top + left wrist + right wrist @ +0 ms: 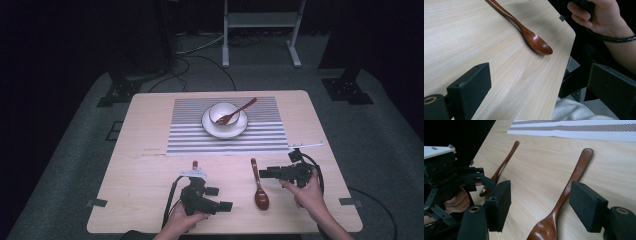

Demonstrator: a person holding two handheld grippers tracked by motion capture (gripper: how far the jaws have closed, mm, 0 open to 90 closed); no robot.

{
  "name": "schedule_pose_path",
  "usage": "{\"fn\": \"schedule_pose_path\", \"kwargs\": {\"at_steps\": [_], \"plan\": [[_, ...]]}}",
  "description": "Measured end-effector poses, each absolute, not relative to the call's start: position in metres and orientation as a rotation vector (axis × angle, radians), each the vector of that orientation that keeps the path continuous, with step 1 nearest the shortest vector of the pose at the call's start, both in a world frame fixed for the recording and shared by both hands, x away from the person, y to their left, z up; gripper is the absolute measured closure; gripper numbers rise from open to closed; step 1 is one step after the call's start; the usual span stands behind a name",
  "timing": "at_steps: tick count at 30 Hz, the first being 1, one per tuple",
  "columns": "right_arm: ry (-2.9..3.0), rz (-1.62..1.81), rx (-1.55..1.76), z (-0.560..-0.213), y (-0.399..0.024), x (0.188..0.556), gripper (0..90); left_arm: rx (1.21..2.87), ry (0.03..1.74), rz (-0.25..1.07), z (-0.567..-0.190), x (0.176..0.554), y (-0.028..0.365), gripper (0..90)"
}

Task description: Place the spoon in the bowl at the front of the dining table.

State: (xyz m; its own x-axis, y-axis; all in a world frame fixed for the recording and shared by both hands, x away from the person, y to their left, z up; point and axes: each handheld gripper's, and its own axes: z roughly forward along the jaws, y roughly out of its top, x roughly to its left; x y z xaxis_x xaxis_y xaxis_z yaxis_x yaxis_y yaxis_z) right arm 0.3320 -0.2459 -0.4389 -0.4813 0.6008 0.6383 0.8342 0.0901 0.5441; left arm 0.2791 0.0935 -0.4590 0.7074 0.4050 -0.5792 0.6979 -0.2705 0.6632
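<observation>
Both grippers hovered low, jaws apart: the left gripper [226, 205] empty, the right gripper [262, 173] beside the brown spoon [259, 186] lying flat on the bench [150, 165], nothing gripped.

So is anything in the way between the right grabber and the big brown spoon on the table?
No, nothing visible. The right gripper is open, and the spoon lies on bare table between its jaws in the right gripper view. The left gripper and a second, thinner utensil sit off to the side.
</observation>
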Motion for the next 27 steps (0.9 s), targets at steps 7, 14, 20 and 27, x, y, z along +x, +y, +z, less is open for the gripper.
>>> {"fn": "schedule_pose_path", "kwargs": {"at_steps": [7,14,20,27], "plan": [[-2.106,-1.376,-1.449,-0.443,-0.255,0.318,32.8,1.902,0.854,-0.362,-0.459,0.279,0.093,3.6],[-2.093,-1.390,-1.460,-0.446,-0.262,0.306,32.8,1.902,0.855,-0.361,-0.459,0.279,0.093,3.6],[-2.079,-1.403,-1.468,-0.450,-0.266,0.296,32.8,1.907,0.848,-0.363,-0.459,0.279,0.093,3.6],[-2.073,-1.471,-1.474,-0.453,-0.268,0.290,32.6,1.906,0.845,-0.363,-0.459,0.278,0.090,3.6]]}}
